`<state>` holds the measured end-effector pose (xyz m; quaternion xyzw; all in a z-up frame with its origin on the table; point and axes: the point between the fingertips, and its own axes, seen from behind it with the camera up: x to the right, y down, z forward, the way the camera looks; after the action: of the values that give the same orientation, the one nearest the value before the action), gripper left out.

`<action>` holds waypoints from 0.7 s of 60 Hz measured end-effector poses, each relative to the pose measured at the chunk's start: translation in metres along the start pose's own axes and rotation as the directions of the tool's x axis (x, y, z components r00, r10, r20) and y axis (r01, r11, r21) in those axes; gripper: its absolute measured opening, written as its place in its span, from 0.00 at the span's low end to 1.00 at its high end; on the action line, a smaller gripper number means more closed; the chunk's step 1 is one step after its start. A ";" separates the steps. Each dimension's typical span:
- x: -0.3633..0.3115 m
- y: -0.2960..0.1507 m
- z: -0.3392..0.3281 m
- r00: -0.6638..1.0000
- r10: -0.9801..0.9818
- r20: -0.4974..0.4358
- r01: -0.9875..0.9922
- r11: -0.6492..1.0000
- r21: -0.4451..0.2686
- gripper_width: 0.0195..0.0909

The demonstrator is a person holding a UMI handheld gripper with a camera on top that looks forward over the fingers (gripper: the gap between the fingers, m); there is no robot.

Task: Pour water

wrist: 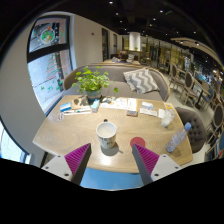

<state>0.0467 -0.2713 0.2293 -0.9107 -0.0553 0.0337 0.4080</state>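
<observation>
While the gripper (110,160) is hovering with its 2 fingers spread apart, a white cup (106,136) is sitting just ahead on the wooden table (70,125), bottle (178,138) off right.

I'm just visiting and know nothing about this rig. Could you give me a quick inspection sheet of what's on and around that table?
Surface: wooden table, bare patches showing.
Job's things: white cup upright, just ahead of the fingers; clear bottle tilted, off to one side.
Clutter: potted plant, books and papers at the far side.
Grippers: gripper open, holding nothing.
Cables: nothing seen.
Surroundings: sofa with patterned cushion, wall poster.
</observation>
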 end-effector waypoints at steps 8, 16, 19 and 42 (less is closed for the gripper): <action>0.045 0.012 -0.002 1.000 0.019 0.005 -0.019 1.000 0.002 0.91; 0.109 0.037 -0.001 1.000 0.012 -0.013 -0.012 1.000 0.010 0.91; 0.136 0.050 0.000 1.000 0.011 -0.022 -0.011 1.000 0.012 0.91; 0.329 0.092 0.069 0.990 0.082 -0.119 -0.068 0.991 0.112 0.91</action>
<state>0.3725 -0.2388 0.1096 -0.8891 0.0063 -0.0044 0.4576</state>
